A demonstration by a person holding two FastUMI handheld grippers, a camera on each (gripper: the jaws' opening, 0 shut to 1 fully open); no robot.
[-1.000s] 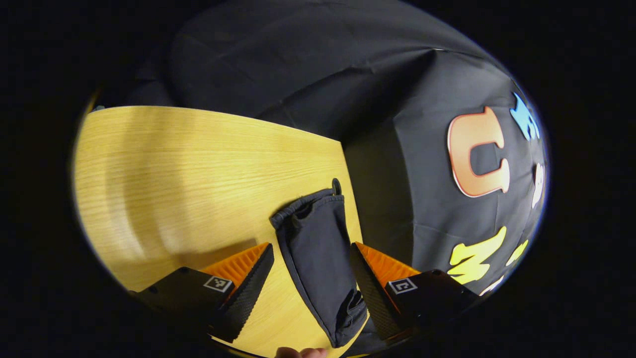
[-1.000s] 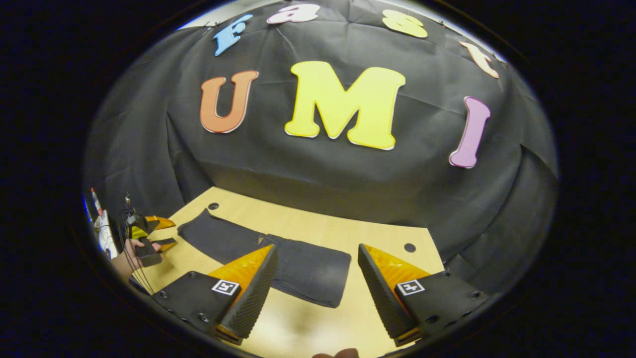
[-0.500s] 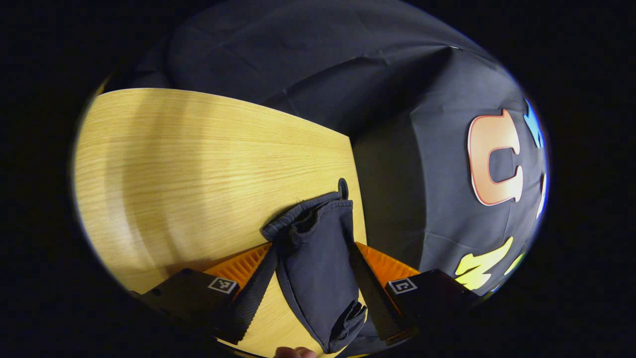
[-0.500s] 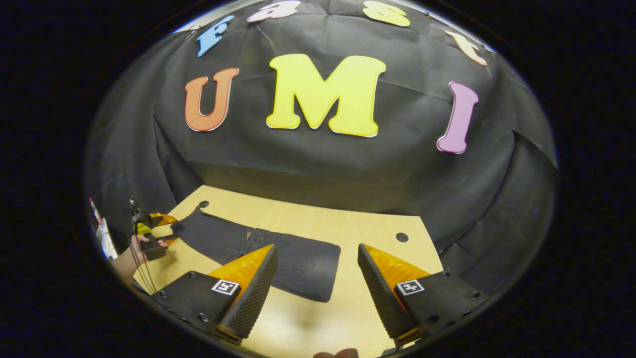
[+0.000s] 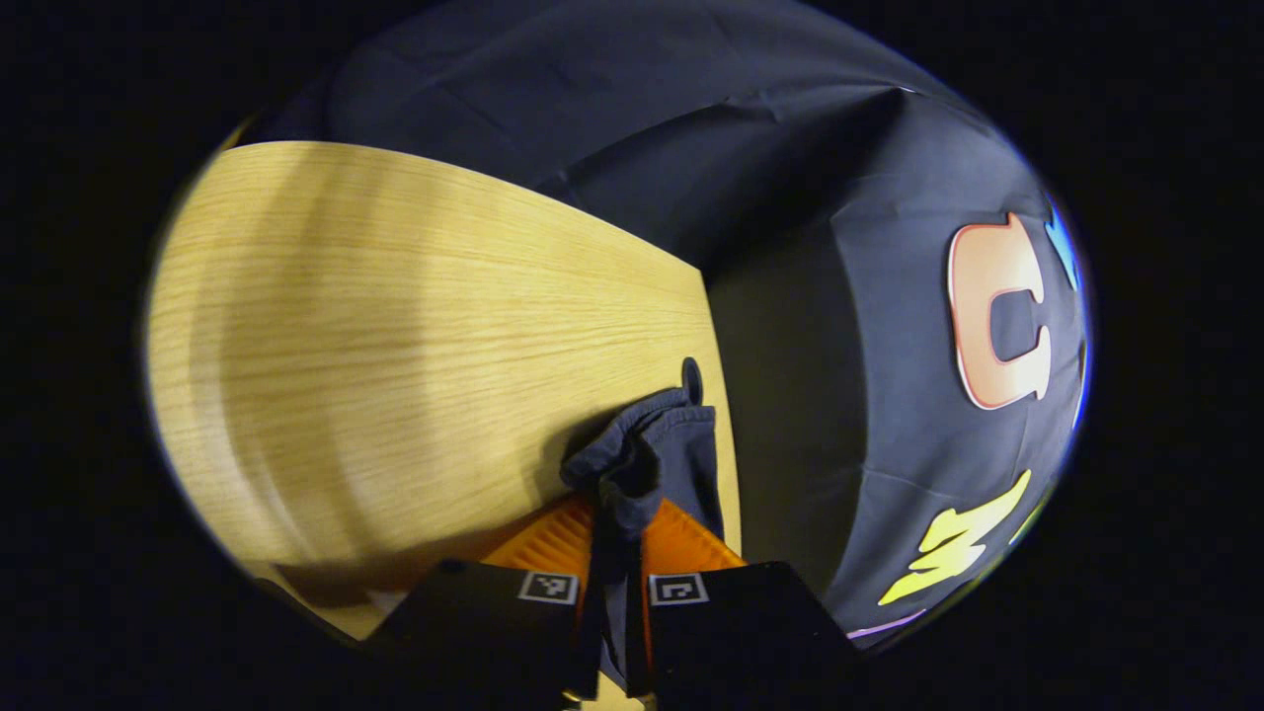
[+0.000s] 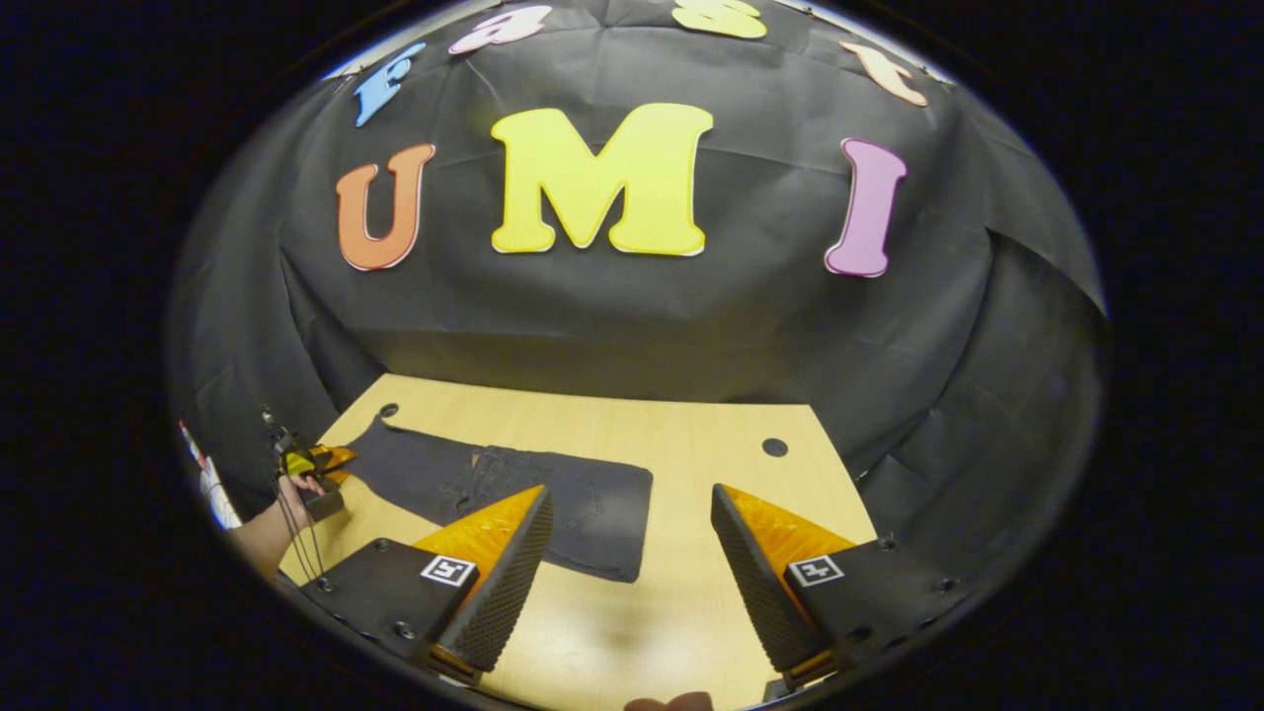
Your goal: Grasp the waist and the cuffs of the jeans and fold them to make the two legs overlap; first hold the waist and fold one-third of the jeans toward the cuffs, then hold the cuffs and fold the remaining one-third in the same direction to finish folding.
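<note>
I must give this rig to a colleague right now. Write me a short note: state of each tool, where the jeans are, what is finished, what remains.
Left tool: shut on the cuffs, which bunch up between its fingers near the table's corner hole.
Right tool: open, holding nothing, above the table near the folded end of the jeans.
Jeans: lying flat along the table's back part, legs overlapped, waist end apparently already folded over toward the cuffs.
Done: leg overlap and, it seems, the first third.
Left: carry the cuffs over the folded part to finish the last third, then release.
</note>
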